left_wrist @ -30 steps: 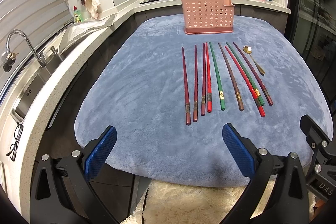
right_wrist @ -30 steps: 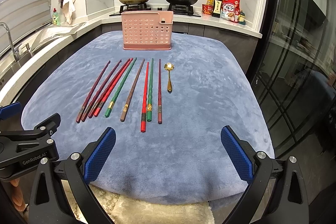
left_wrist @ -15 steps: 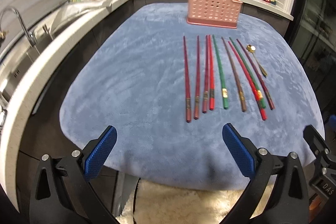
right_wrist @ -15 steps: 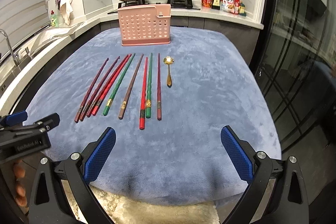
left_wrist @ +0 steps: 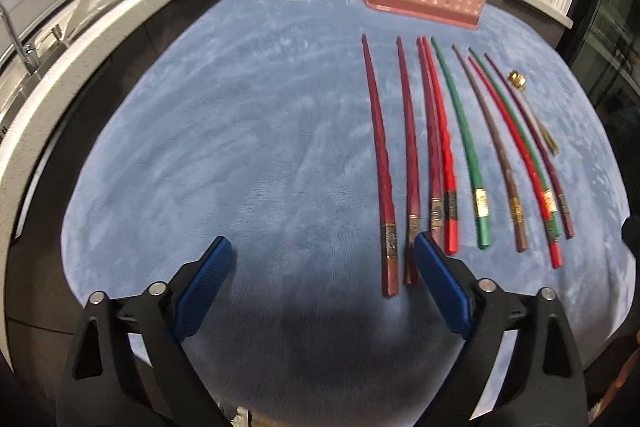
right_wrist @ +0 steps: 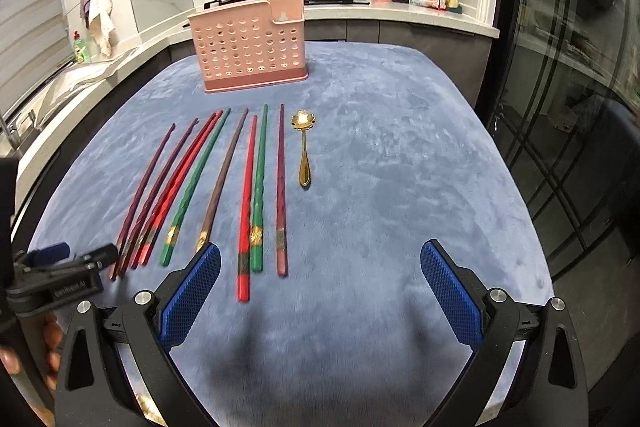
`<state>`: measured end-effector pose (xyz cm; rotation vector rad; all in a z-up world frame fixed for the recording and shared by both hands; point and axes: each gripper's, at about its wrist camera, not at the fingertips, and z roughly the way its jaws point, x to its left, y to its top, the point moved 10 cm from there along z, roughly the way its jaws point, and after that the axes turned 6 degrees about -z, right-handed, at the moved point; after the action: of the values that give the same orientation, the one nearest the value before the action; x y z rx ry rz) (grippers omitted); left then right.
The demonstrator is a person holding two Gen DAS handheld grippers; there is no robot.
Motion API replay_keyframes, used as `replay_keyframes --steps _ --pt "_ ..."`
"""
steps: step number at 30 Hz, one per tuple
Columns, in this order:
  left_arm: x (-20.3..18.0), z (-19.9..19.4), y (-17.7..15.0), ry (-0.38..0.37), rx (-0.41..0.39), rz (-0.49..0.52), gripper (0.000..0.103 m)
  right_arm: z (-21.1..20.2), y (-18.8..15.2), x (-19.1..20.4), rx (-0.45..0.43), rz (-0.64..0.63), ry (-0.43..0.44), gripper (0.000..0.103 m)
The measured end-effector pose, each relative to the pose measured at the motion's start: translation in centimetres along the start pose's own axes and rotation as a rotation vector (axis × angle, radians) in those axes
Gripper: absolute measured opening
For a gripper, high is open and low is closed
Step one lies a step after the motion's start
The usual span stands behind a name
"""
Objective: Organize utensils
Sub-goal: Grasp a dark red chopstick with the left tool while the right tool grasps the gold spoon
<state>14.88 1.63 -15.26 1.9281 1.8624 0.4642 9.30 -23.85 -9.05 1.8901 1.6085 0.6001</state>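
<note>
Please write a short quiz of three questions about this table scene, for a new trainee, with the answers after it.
1. True or false: the gold spoon already stands in the pink holder.
2. How many chopsticks lie on the blue cloth?
3. Which sits nearest the spoon? A) a green chopstick B) the dark red chopstick at the row's end C) the holder

Key: 1 false, it lies on the cloth. 2 nine. 3 B.

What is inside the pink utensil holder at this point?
Nothing can be made out inside the pink utensil holder: nothing sticks up above its rim, and its holes show only dark. Its perforated front wall covers the interior, so the bottom is unseen. The chopsticks and gold spoon lie on the blue cloth.
</note>
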Motion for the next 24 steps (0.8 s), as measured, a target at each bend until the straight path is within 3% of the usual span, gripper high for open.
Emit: replay_keyframes --steps 3,10,16,20,22,24 --pt "0.9 0.7 0.4 0.005 0.006 -0.025 0.084 1.6 0.6 0.0 0.021 0.001 0.002 0.094" --pt "1.9 0.9 1.5 -0.022 0.010 -0.071 0.061 5.4 3.3 -0.3 0.038 0.011 0.006 0.086" --pt "1.1 1.1 1.8 -0.047 0.016 -0.057 0.044 9.1 5.1 -0.5 0.068 0.044 0.032 0.061" --pt "0.7 1.2 1.8 -0.043 0.018 -0.048 0.041 11.0 5.2 -0.3 0.098 0.050 0.049 0.045" --pt "0.8 1.1 1.8 -0.046 0.020 -0.052 0.040 11.9 4.9 -0.2 0.120 0.061 0.059 0.031" --pt "0.7 1.1 1.8 -0.050 0.022 -0.053 0.039 12.4 4.5 -0.1 0.135 0.072 0.075 0.026"
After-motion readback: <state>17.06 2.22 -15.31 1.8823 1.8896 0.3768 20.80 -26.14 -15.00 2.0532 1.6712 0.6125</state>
